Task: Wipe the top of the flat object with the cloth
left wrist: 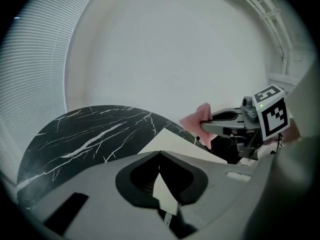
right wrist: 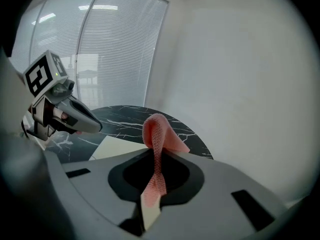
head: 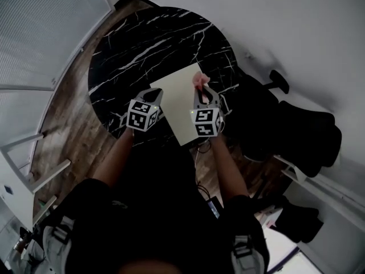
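Right gripper view: right hand-held gripper (right wrist: 151, 199) clamps the pink cloth (right wrist: 156, 134), left hand-held gripper (left wrist: 162, 189) closed; cloth probably best swept flat across the cream board (head: 179, 101).

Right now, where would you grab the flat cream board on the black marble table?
Probably its thin near-left edge, from beside the left gripper. The flat cream board lies flat on the black marble table, so only an edge fits between jaws; the pink cloth in the right gripper crowds the other side.
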